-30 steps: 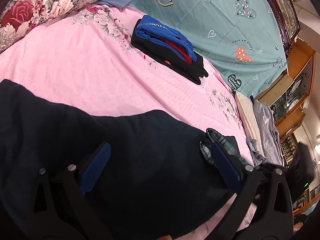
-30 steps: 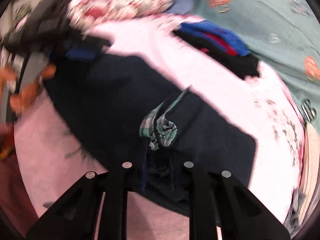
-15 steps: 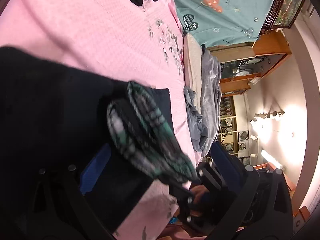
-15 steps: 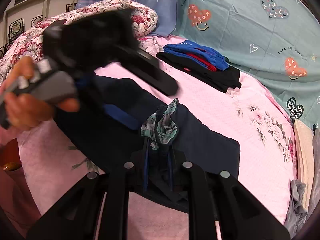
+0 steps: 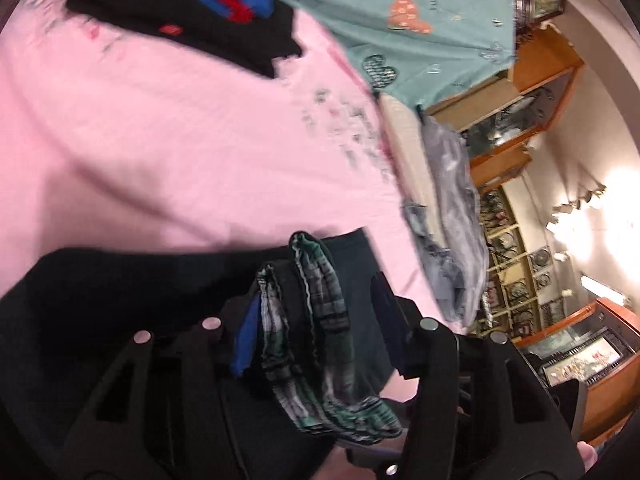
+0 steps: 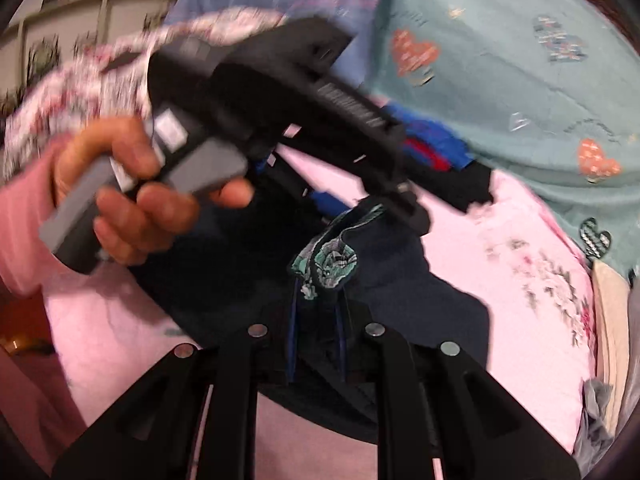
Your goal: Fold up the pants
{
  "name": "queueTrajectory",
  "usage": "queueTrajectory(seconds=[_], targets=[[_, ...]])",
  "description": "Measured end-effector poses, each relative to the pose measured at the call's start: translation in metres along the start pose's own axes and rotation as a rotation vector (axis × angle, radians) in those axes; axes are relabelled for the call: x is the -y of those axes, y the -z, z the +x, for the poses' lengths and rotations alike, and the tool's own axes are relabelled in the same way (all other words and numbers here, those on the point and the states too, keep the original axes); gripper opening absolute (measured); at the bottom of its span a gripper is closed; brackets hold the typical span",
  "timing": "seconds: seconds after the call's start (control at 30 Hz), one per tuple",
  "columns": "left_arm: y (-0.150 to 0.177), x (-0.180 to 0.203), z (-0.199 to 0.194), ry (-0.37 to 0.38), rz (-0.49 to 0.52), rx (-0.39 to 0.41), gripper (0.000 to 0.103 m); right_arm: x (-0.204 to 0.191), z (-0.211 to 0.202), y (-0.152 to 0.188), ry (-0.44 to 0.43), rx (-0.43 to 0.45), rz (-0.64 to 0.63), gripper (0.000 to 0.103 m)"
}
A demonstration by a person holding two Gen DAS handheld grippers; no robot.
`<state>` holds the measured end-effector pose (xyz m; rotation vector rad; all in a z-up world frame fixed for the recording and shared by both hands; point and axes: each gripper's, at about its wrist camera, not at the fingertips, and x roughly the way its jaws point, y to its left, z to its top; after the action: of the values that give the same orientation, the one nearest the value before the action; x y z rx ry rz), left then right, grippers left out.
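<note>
Pants point(image 6: 224, 276), dark navy, lie on the pink bedsheet point(image 5: 168, 152); right gripper point(image 6: 316, 344) clamps their plaid-lined waistband point(image 6: 328, 260) at 6 o'clock, left gripper point(image 5: 316, 320) half-open around it.

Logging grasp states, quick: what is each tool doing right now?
Left tool: partly closed around the plaid waistband of the dark pants; firm pinch cannot be told.
Right tool: shut on the dark pants.

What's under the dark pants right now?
Pink bedsheet shows around the dark pants; whatever lies directly beneath is covered. Right gripper pinches the waistband.
</note>
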<state>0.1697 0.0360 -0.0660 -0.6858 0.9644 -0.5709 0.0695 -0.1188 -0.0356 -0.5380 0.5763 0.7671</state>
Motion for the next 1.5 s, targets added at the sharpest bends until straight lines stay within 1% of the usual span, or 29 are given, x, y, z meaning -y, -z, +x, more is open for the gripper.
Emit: queueTrajectory(seconds=[0.07, 0.1, 0.13, 0.17, 0.23, 0.3, 0.33, 0.4, 0.43, 0.5, 0.57, 0.6, 0.67, 0.7, 0.73, 0.77, 0.8, 0.87, 0.93, 1.0, 1.07, 1.17, 1.2, 1.27, 1.33, 1.37, 1.4, 1.43, 1.5], targets=[[0.007, -0.021, 0.004, -0.049, -0.037, -0.004, 0.049, -0.01, 0.023, 0.003, -0.029, -0.074, -0.02, 0.018], [0.009, -0.027, 0.004, -0.048, -0.047, 0.002, 0.046, -0.016, 0.037, 0.004, -0.039, -0.14, -0.042, 0.02], [0.008, -0.029, 0.0, -0.036, -0.059, 0.007, 0.046, -0.019, 0.041, 0.004, -0.04, -0.157, -0.056, 0.025], [0.006, -0.028, -0.004, -0.037, -0.059, 0.02, 0.046, -0.021, 0.039, 0.002, -0.038, -0.148, -0.069, 0.034], [0.002, -0.018, -0.024, -0.089, -0.005, 0.093, 0.053, -0.02, 0.032, 0.001, -0.073, -0.127, -0.06, 0.05], [0.002, -0.005, -0.049, -0.136, 0.047, 0.176, 0.064, -0.007, 0.016, 0.003, -0.143, -0.091, -0.008, 0.05], [0.002, 0.002, -0.056, -0.137, 0.06, 0.199, 0.067, 0.002, 0.009, 0.003, -0.177, -0.072, 0.038, 0.05], [0.006, 0.019, -0.071, -0.102, 0.093, 0.234, 0.075, 0.033, -0.008, 0.008, -0.25, -0.021, 0.195, 0.05], [0.008, 0.027, -0.073, -0.085, 0.108, 0.237, 0.076, 0.043, -0.012, 0.009, -0.266, -0.002, 0.254, 0.05], [0.015, 0.04, -0.069, -0.039, 0.13, 0.215, 0.076, 0.073, -0.021, 0.016, -0.273, 0.05, 0.4, 0.05], [0.024, 0.048, -0.05, 0.025, 0.124, 0.149, 0.076, 0.096, -0.024, 0.024, -0.265, 0.079, 0.528, 0.049], [0.029, 0.048, -0.039, 0.05, 0.11, 0.113, 0.076, 0.11, -0.02, 0.031, -0.278, 0.072, 0.609, 0.047], [0.047, 0.043, -0.013, 0.079, 0.074, 0.009, 0.076, 0.124, -0.01, 0.042, -0.279, 0.02, 0.702, 0.045], [0.059, 0.04, -0.003, 0.079, 0.066, -0.039, 0.076, 0.13, 0.0, 0.053, -0.244, -0.048, 0.753, 0.045], [0.069, 0.037, 0.003, 0.052, 0.073, -0.064, 0.076, 0.134, 0.008, 0.063, -0.215, -0.111, 0.787, 0.043], [0.076, 0.035, 0.007, 0.004, 0.094, -0.076, 0.075, 0.138, 0.014, 0.074, -0.224, -0.141, 0.825, 0.042], [0.083, 0.034, 0.004, -0.008, 0.13, -0.06, 0.074, 0.141, 0.013, 0.082, -0.258, -0.114, 0.859, 0.042], [0.089, 0.034, -0.009, -0.016, 0.134, -0.042, 0.074, 0.145, 0.009, 0.088, -0.318, -0.11, 0.912, 0.042], [0.088, 0.033, -0.023, -0.057, 0.12, -0.025, 0.075, 0.149, 0.002, 0.085, -0.326, -0.106, 0.938, 0.044], [0.088, 0.041, -0.037, -0.129, 0.162, 0.019, 0.078, 0.153, -0.007, 0.076, -0.323, -0.064, 0.918, 0.045], [0.087, 0.052, -0.045, -0.107, 0.198, 0.049, 0.079, 0.162, -0.009, 0.062, -0.341, -0.016, 0.883, 0.046], [0.089, 0.078, -0.045, -0.006, 0.277, 0.087, 0.085, 0.177, 0.003, 0.049, -0.379, 0.036, 0.885, 0.046], [0.09, 0.084, -0.04, 0.0, 0.301, 0.088, 0.086, 0.184, 0.013, 0.045, -0.37, 0.049, 0.903, 0.046], [0.094, 0.087, -0.02, -0.02, 0.332, 0.051, 0.086, 0.197, 0.029, 0.048, -0.341, 0.031, 0.921, 0.046], [0.097, 0.066, 0.005, -0.072, 0.257, -0.045, 0.086, 0.206, 0.051, 0.055, -0.267, -0.053, 0.942, 0.045], [0.099, 0.058, 0.011, -0.063, 0.233, -0.061, 0.086, 0.209, 0.057, 0.063, -0.28, -0.07, 0.962, 0.044], [0.103, 0.056, 0.005, -0.037, 0.248, -0.029, 0.086, 0.212, 0.056, 0.067, -0.303, -0.055, 0.986, 0.044], [0.103, 0.059, 0.003, -0.039, 0.256, -0.034, 0.086, 0.213, 0.052, 0.068, -0.309, -0.064, 0.999, 0.044], [0.101, 0.067, -0.007, -0.041, 0.273, -0.025, 0.087, 0.211, 0.031, 0.068, -0.308, -0.034, 1.007, 0.045]])
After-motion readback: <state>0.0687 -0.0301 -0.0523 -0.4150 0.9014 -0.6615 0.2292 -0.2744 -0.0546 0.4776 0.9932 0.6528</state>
